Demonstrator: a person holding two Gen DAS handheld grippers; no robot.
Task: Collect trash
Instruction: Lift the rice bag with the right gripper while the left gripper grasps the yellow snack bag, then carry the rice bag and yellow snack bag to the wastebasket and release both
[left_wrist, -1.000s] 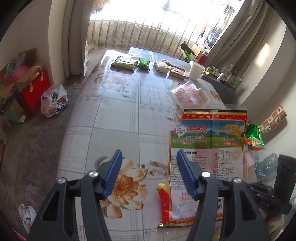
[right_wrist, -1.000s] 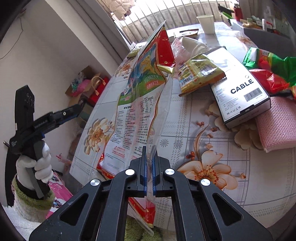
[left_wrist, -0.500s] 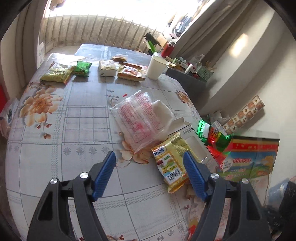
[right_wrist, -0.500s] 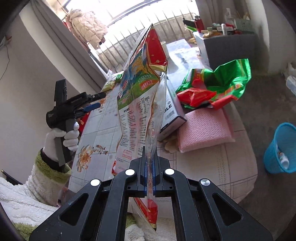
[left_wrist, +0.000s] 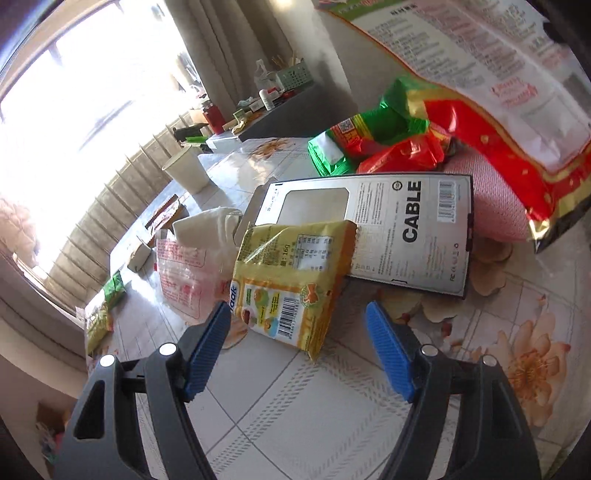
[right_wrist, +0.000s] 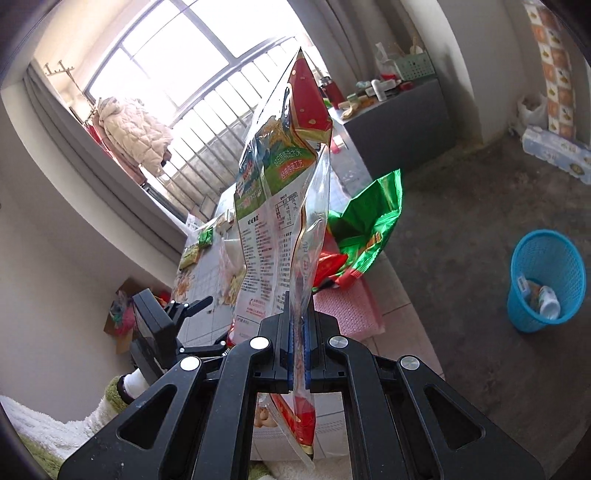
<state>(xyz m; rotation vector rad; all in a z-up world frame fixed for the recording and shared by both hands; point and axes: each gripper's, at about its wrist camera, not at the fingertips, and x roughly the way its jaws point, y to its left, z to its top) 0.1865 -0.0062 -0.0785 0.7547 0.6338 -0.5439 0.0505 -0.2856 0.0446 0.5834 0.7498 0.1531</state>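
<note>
The surface in front of you wears a tiled cloth printed with flowers, and most of the litter sits toward its far side. Largest of what you handle is the rice bag: your right tongs are clamped flat on its lower edge, blue pads pressed together with only the film between them. The bag stands up from the pads, long axis running up the right wrist view, red gusset end pointing toward the window, and it hangs in the air clear of the cloth. In the left wrist view the same bag crosses the top right corner, above the other litter.

Off to the right on the floor stands a blue bin with a few items already inside, well apart from the bag.

On the surface lies the white box marked CABLE, flat, its long axis running left to right. Beyond it sits a crumpled green and red wrapper, and a pink cloth lies at the box's right end.

Your left tongs stand wide open with nothing gripped. The yellow packet lies between and just ahead of the fingertips, its barcode end toward you, its far end leaning on the box; the pads are not touching it.
</note>
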